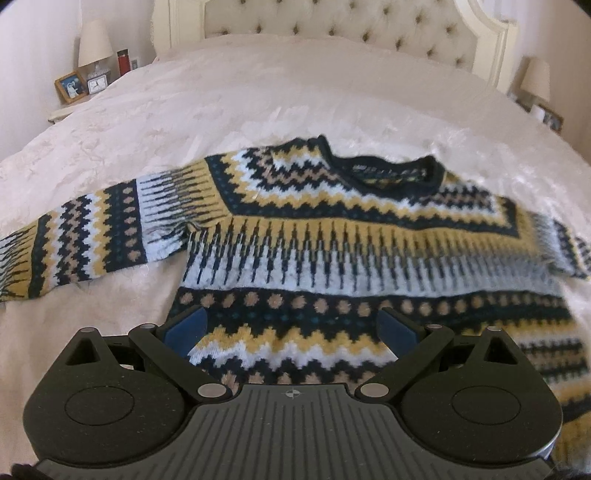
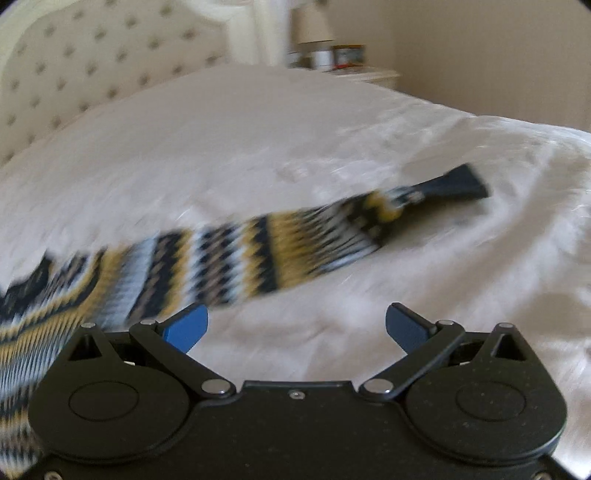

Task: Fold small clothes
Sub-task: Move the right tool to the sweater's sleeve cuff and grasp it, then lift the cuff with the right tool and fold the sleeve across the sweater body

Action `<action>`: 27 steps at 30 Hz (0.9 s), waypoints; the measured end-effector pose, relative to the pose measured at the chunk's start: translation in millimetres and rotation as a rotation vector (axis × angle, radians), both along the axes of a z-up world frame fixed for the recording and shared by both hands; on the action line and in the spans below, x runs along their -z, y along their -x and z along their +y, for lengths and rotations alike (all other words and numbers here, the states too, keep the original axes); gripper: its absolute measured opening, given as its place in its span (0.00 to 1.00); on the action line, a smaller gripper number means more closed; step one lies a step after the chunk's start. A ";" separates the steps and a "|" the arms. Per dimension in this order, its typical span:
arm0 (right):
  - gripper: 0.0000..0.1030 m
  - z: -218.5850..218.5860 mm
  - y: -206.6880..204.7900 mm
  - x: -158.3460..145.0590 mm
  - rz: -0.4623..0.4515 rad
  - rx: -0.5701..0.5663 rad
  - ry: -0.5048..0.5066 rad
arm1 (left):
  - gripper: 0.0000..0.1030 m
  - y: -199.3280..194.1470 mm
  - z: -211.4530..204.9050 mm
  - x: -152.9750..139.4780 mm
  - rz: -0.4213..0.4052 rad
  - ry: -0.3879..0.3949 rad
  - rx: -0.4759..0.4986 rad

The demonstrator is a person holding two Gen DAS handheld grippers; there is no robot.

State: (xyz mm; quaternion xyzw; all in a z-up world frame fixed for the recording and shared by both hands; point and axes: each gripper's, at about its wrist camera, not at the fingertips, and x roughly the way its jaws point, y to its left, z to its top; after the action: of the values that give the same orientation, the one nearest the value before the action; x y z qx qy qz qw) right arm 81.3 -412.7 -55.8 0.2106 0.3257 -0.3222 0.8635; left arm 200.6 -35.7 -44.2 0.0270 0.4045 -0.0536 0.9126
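Observation:
A knitted sweater [image 1: 332, 236] in navy, yellow, white and tan zigzag bands lies flat and face up on the white bedspread [image 1: 184, 122], collar toward the headboard. Its left sleeve [image 1: 85, 236] stretches out to the left. My left gripper [image 1: 291, 328] hovers open over the sweater's lower body, blue pads wide apart, nothing between them. In the right wrist view the other sleeve [image 2: 266, 251] runs out to the right, ending in a dark cuff [image 2: 458, 186]. My right gripper [image 2: 295, 326] stands open above bare bedspread just in front of that sleeve, holding nothing. This view is motion-blurred.
A tufted cream headboard [image 1: 332, 26] closes the far end of the bed. A nightstand on the left carries a lamp [image 1: 94, 44], a red bottle, a clock and a framed photo. Another lamp [image 1: 535, 79] and nightstand stand on the right side.

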 end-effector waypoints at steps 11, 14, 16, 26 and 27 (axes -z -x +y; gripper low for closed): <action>0.99 -91.9 1.8 13.0 -0.036 0.234 -0.102 | 0.98 2.5 -4.0 46.7 -0.001 -0.065 0.022; 0.94 -105.5 -1.2 22.0 -0.052 0.264 -0.153 | 0.99 4.4 -4.8 46.6 -0.009 -0.070 0.031; 0.86 -110.8 -3.3 25.2 -0.062 0.273 -0.160 | 0.99 4.4 -4.2 47.0 -0.008 -0.067 0.032; 0.25 -115.5 -18.6 18.9 -0.040 0.195 -0.139 | 1.00 -0.8 -1.5 48.4 0.016 -0.051 0.056; 0.24 -111.8 -21.0 14.2 -0.038 0.178 -0.123 | 1.00 -1.4 -0.8 48.1 0.017 -0.048 0.063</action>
State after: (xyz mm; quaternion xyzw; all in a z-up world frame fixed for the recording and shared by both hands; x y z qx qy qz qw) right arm 102.3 -524.5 -70.0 0.2975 0.3085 -0.3731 0.8229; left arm 202.0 -36.5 -92.4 0.0613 0.4125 -0.0729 0.9059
